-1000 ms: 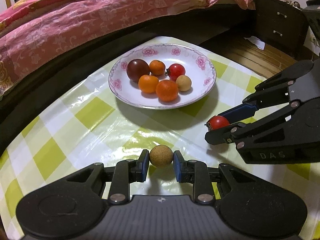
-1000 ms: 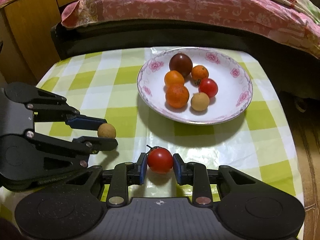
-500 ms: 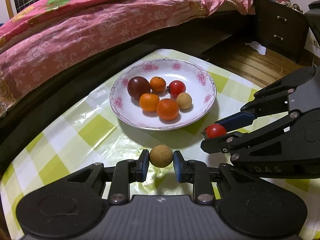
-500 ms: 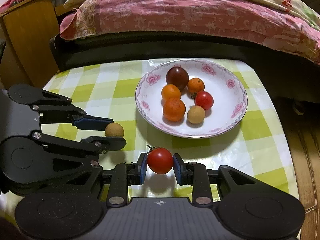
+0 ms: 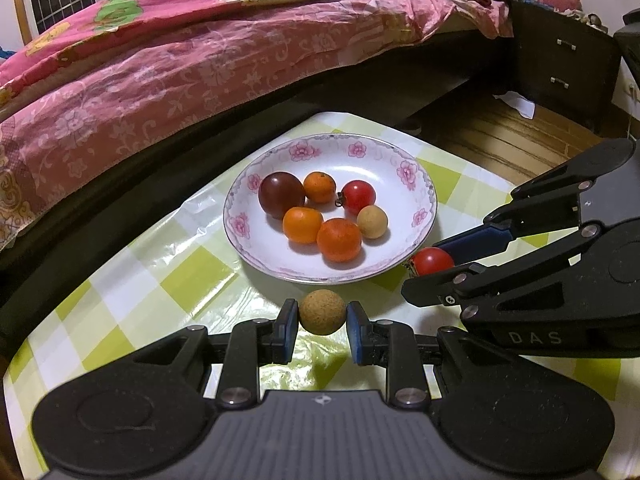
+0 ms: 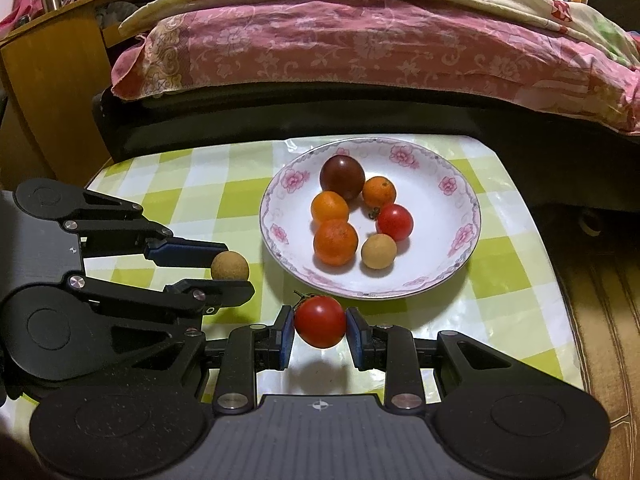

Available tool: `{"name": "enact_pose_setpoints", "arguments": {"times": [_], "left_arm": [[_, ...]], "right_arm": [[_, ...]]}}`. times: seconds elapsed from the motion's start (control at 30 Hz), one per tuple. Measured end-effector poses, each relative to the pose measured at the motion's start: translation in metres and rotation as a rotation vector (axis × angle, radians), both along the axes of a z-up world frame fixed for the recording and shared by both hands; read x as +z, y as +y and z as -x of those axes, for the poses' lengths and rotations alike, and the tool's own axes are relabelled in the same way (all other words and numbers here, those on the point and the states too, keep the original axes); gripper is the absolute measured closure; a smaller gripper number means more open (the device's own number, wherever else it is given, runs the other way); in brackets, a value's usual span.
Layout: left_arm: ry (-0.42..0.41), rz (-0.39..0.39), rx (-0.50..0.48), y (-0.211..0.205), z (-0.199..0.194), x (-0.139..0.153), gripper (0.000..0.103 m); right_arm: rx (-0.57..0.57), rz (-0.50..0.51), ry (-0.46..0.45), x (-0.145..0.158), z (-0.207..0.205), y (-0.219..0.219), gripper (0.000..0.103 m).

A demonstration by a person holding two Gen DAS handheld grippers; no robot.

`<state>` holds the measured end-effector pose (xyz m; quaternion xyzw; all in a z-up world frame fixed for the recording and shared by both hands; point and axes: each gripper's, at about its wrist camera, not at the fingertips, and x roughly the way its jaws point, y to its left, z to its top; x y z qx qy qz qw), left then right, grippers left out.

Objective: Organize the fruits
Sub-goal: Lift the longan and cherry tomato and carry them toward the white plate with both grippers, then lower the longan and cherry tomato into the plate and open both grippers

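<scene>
My left gripper (image 5: 322, 322) is shut on a tan, rough-skinned longan (image 5: 322, 312), held above the tablecloth just in front of the flowered white plate (image 5: 420, 216). My right gripper (image 6: 320, 330) is shut on a red cherry tomato (image 6: 320, 321) with a green stem, near the plate's (image 6: 460, 248) front rim. Each gripper shows in the other's view: the right gripper (image 5: 430, 266) with its tomato (image 5: 433, 261), and the left gripper (image 6: 232, 272) with its longan (image 6: 229, 265). In the plate lie a dark tomato (image 5: 281, 195), several small oranges, a red tomato (image 5: 359, 197) and another longan (image 5: 372, 221).
The table carries a glossy green-and-white checked cloth (image 5: 188, 276). A bed with a pink floral cover (image 5: 200, 64) runs close behind the table. A dark drawer cabinet (image 5: 560, 76) and wooden floor lie at the right, a wooden board (image 6: 52, 92) at the left.
Both grippers have lifted slightly and tilted up, so the plate sits lower in both views and more of the bed shows. Each still holds its fruit.
</scene>
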<state>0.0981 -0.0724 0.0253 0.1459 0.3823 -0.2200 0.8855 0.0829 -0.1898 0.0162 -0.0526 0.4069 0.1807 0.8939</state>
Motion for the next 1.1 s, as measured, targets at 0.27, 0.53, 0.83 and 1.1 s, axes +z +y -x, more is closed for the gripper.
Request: {"name": "enact_pose_setpoints", "arguments": {"times": [0.27, 0.53, 0.83, 1.1], "left_arm": [[-0.013, 0.005, 0.007, -0.002, -0.005, 0.004, 0.070], [-0.044, 0.009, 0.012, -0.008, -0.016, 0.008, 0.070], [-0.060, 0.016, 0.027, -0.015, -0.039, 0.004, 0.070], [-0.064, 0.027, 0.047, -0.019, -0.057, -0.004, 0.070]], "right_arm": [[-0.013, -0.007, -0.011, 0.002, -0.003, -0.003, 0.078], [-0.036, -0.011, -0.044, 0.007, -0.011, -0.007, 0.078], [-0.065, -0.013, -0.068, 0.007, -0.033, -0.012, 0.078], [-0.101, -0.016, -0.066, -0.001, -0.053, -0.020, 0.078]]}}
